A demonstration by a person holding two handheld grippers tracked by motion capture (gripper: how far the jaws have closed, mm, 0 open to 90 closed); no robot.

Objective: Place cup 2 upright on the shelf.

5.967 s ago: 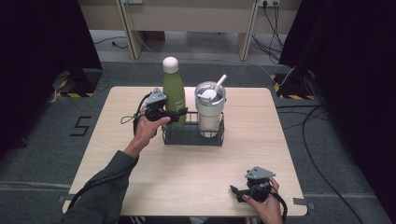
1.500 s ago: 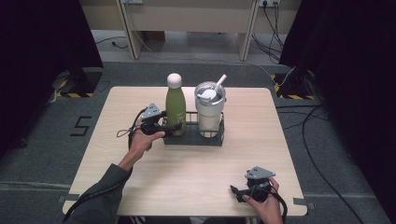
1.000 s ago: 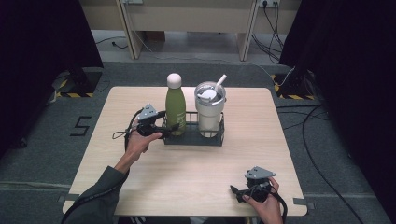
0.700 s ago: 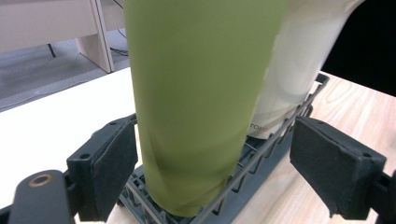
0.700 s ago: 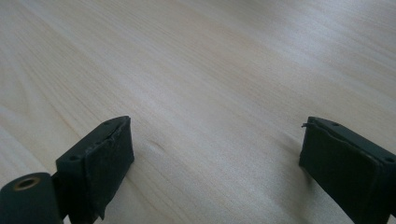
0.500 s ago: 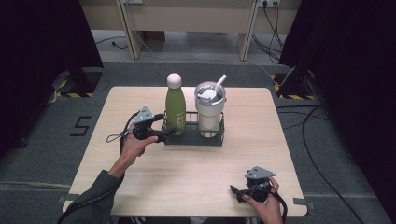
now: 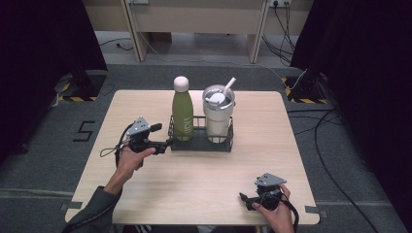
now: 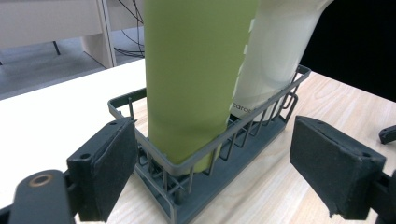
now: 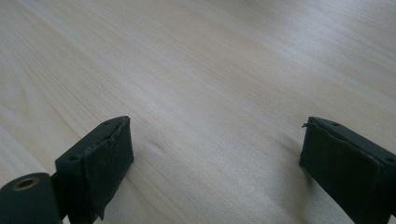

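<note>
Since a second and a half ago we have drawn our left gripper [image 7: 163, 144] back from the green bottle [image 7: 182, 112], its fingers [image 8: 108, 175] released and spread wide just short of the wire rack's [image 7: 200, 143] left end. The bottle stands upright in the rack's left side at frame centre, so we judge the placing done. We count one bottle, one lidded tumbler [image 7: 218, 113] with a straw, touching the bottle as far as we can tell, one rack. Our right gripper [image 7: 248, 199] rests at lower right on the surface [image 7: 209, 179], fingers [image 9: 98, 163] apart, empty
</note>
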